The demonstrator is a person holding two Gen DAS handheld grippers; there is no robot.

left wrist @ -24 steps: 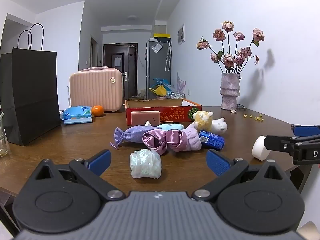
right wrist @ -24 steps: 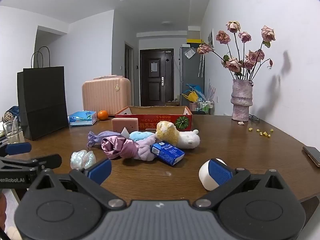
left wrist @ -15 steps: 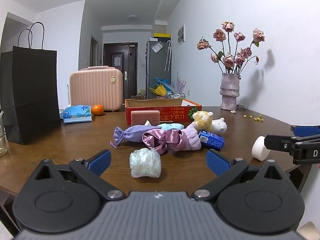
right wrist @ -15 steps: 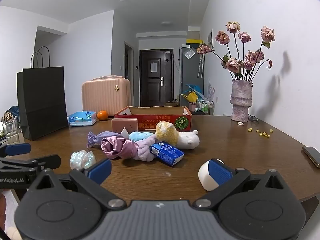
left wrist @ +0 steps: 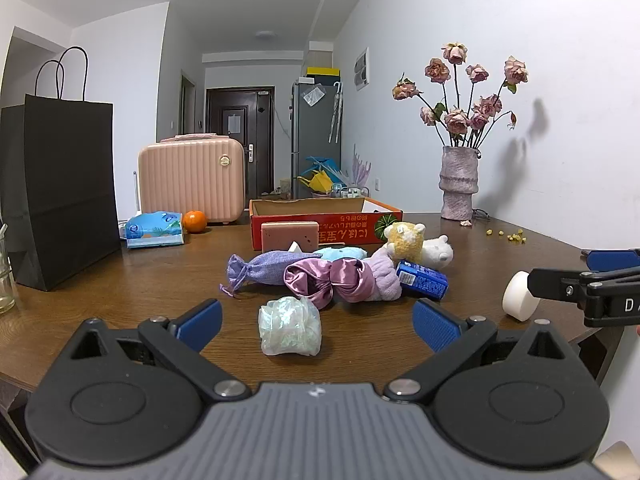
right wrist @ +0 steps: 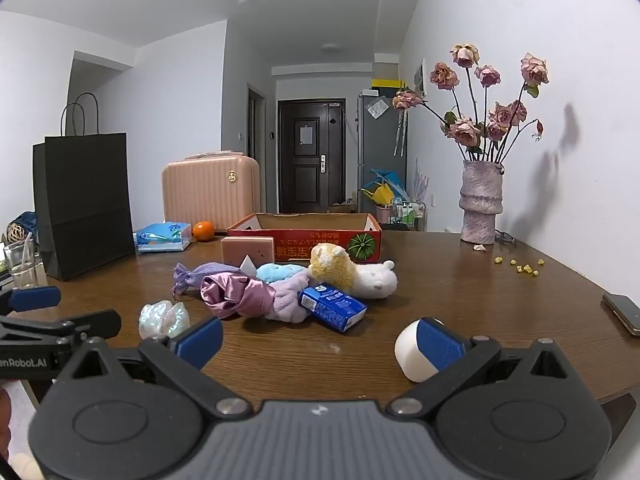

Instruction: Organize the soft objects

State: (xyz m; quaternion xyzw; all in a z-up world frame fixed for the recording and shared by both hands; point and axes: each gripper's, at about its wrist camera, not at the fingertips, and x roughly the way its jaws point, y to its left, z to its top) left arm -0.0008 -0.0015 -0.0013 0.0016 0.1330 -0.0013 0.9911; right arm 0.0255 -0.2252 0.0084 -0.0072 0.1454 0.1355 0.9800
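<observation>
A pile of soft things lies mid-table: a lilac drawstring pouch [left wrist: 264, 266], a pink satin scrunchie [left wrist: 328, 282], a pale blue plush [left wrist: 344, 253], a yellow and white plush toy [left wrist: 416, 242] and a blue tissue pack [left wrist: 424, 282]. A pearly white bundle [left wrist: 290, 326] lies nearest, in front of my open left gripper [left wrist: 316, 322]. A red cardboard box [left wrist: 324, 226] stands open behind the pile. My right gripper [right wrist: 320, 338] is open and empty; a white roll [right wrist: 412, 350] lies behind its right finger.
A black paper bag [left wrist: 60, 196] stands at the left with a glass [right wrist: 22, 264] beside it. A pink case [left wrist: 192, 180], a blue wipes pack [left wrist: 154, 230] and an orange [left wrist: 195, 221] sit behind. A flower vase [left wrist: 458, 184] stands far right. A phone [right wrist: 624, 312] lies at the right edge.
</observation>
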